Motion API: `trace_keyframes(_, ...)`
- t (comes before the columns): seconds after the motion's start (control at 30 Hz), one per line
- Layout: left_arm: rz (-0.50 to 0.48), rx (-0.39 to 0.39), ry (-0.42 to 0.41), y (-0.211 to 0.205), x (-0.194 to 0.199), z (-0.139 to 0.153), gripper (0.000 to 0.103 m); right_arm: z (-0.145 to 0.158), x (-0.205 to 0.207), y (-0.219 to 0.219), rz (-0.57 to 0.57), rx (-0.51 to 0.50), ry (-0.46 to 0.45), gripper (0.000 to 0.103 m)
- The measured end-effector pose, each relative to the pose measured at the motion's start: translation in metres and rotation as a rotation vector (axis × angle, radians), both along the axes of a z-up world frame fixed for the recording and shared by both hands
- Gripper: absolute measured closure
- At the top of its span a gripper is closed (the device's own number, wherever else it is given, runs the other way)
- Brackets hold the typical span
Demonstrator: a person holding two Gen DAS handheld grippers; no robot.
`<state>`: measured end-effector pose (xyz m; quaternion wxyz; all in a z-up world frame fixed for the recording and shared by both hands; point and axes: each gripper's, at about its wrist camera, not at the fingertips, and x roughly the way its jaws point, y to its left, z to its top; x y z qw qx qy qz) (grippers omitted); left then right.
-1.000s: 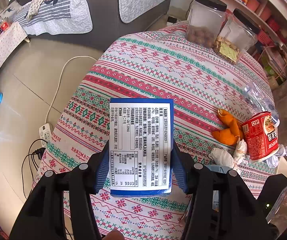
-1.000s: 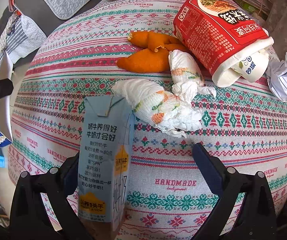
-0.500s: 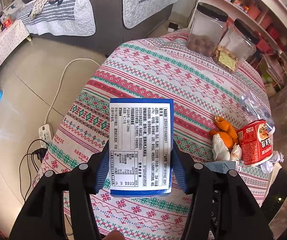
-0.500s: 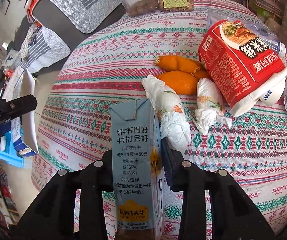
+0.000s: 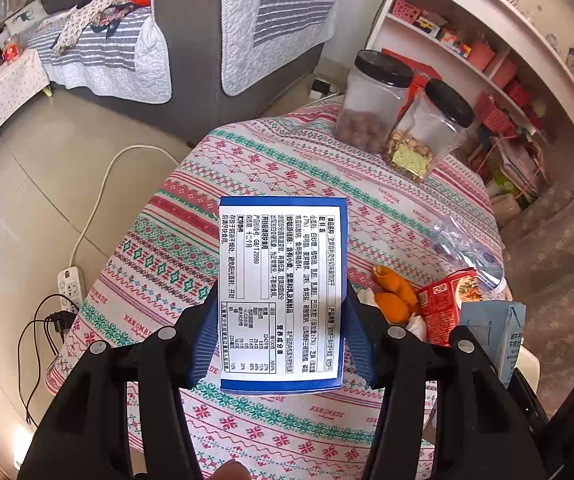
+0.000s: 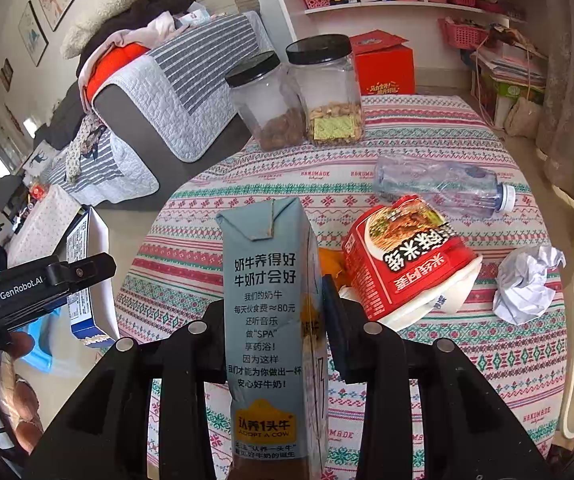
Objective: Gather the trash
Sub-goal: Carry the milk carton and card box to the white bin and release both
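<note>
2 grips now — the right gripper (image 6: 273, 332) has clamped the milk carton (image 6: 269, 320) and lifted it off the table (image 6: 427, 144); the left gripper (image 5: 281, 332) still pinches the blue box (image 5: 281, 292). Both ready for binning.

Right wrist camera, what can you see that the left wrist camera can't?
Only the right wrist view shows the crumpled paper and the left gripper from the side. Only the left wrist view shows the power strip on the floor. Both show the milk carton in the right gripper, the blue box, the red noodle cup, the plastic bottle and two jars.
</note>
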<state>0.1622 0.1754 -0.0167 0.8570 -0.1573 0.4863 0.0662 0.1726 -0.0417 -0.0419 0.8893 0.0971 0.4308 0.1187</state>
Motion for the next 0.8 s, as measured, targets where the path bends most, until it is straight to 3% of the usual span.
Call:
trace_keyframes(0.4,-0.112,-0.066,-0.086,-0.052,0.01,0.022,0.048,0.026,-0.012,-0.061,-0.134,-0.05,-0.099,0.069)
trace_keyframes(0.8,-0.246,-0.1,-0.116,-0.125,0.027,0.027,0.048,0.031,-0.031,-0.137,-0.332,-0.171,-0.141,0.068)
